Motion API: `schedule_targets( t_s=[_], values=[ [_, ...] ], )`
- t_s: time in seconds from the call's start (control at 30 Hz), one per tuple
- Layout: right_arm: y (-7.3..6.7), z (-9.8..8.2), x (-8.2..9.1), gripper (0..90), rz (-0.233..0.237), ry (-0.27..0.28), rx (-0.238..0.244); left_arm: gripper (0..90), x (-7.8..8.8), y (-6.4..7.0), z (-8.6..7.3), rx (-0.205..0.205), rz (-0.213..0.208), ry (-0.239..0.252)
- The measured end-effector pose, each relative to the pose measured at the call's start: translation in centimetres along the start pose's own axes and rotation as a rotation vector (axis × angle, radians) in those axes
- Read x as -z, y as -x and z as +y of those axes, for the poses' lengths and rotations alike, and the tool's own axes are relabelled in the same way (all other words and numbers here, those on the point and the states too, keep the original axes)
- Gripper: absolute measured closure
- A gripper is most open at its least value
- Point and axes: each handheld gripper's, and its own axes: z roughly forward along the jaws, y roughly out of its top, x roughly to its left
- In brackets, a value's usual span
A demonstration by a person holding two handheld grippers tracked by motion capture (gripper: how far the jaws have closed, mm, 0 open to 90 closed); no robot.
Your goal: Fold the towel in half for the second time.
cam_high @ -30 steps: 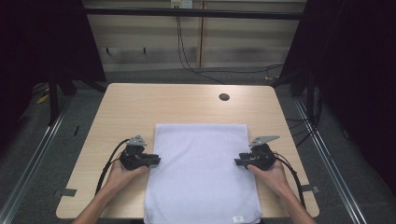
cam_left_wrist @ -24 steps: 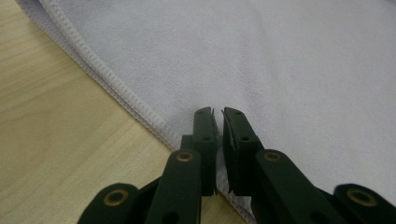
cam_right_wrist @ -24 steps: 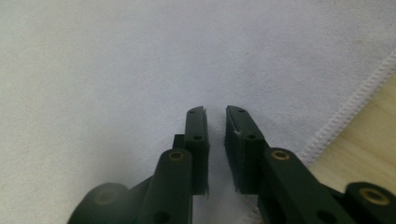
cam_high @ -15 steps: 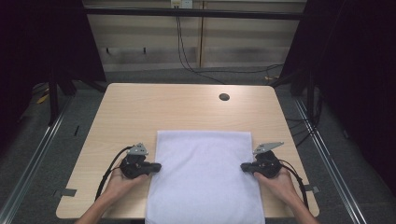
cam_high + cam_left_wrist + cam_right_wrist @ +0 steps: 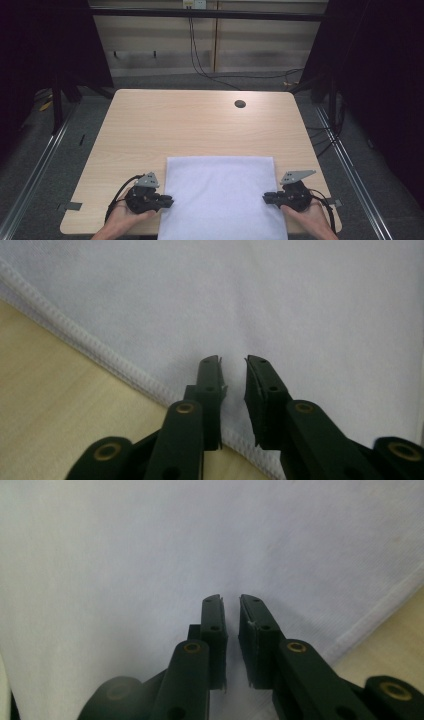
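Left hand-held gripper (image 5: 167, 201): I see it low over the bench's near-left part, its tips just across the towel's left hem (image 5: 90, 347). The jaws have just been opening and stand a narrow slot apart. Cloth lies under them, none is pinched between the pads.

Right hand-held gripper (image 5: 266, 197): it mirrors the other over the bench's near-right part, tips pointing inward over the towel's right border. Its jaws have also just been opening, to a slim gap. In the right gripper view I see plain cloth beyond the slot and nothing gripped.

Towel (image 5: 220, 195): white, spread flat and smooth on the near half of the bench (image 5: 175, 125), about midway between the bench's two sides. Its near end seems to run over the bench's near edge.

Hole (image 5: 240, 104): a small dark round one toward the bench's far right, well apart from the work.

Step in hand: I judge this to be the let-go after laying the towel out, with both grips freshly released.

Next move: a fold, I reckon, which needs a fresh bite. I would widen both jaws further, slide one pad of each under the hem on each side of the bench, and close both together so the cloth lifts evenly.

Risk: the gaps look too narrow to take the hem as they stand. An uneven pinch would skew the towel on the bench.
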Motion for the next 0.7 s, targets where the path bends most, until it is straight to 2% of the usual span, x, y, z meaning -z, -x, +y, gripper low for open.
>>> schedule_targets(
  t_s=[0.07,0.1,0.13,0.17,0.2,0.23,0.27,0.3,0.33,0.37,0.4,0.43,0.47,0.5,0.57,0.7],
  values=[
    [1.0,1.2,0.7,76.6,-0.019,0.053,-0.011,75.6,0.0,-1.0,0.8,0.007,0.0,0.033],
    [1.6,1.9,1.0,75.5,-0.029,0.076,-0.019,75.4,0.0,-1.0,0.8,0.007,0.0,0.033],
    [2.2,2.7,1.4,73.8,-0.048,0.092,-0.017,75.3,0.1,-2.1,2.0,0.016,0.026,0.064],
    [2.9,3.4,1.6,71.9,-0.069,0.108,-0.012,75.0,0.2,-2.7,2.8,-0.001,0.053,0.051],
    [3.8,4.0,1.7,70.9,-0.072,0.118,-0.03,73.6,0.1,-3.2,3.7,-0.034,0.092,0.027],
    [4.6,4.7,1.7,69.9,-0.079,0.126,-0.043,72.3,0.1,-3.2,3.7,-0.034,0.092,0.027],
    [5.2,5.2,1.6,69.2,-0.109,0.125,-0.034,71.8,0.3,-4.7,5.1,-0.008,0.076,0.064],
    [5.6,5.6,1.5,68.7,-0.137,0.132,-0.018,71.8,0.3,-4.7,5.1,-0.008,0.076,0.064],
    [6.1,5.7,1.3,67.5,-0.141,0.146,-0.026,71.6,0.1,-5.9,5.8,0.009,0.097,0.095],
    [6.1,5.7,1.3,67.5,-0.141,0.146,-0.026,71.5,0.1,-5.9,5.8,0.009,0.097,0.095],
    [7.0,5.9,0.7,67.2,-0.144,0.163,-0.037,71.3,-0.5,-7.1,5.8,0.053,0.085,0.118],
    [7.5,6.0,0.4,66.3,-0.146,0.167,-0.047,71.0,-0.5,-7.1,5.8,0.053,0.085,0.118],
    [7.9,6.0,0.0,64.7,-0.144,0.17,-0.068,70.9,-1.1,-8.0,5.6,0.086,0.09,0.128],
    [7.9,6.0,0.0,64.7,-0.144,0.17,-0.068,70.1,-1.1,-8.0,5.6,0.086,0.09,0.128],
    [8.9,6.1,-1.1,62.0,-0.14,0.16,-0.083,67.4,-1.2,-8.7,5.5,0.12,0.109,0.142],
    [9.6,5.7,-2.0,60.2,-0.135,0.125,-0.095,60.9,-1.1,-9.0,5.5,0.131,0.118,0.153]
  ],
)
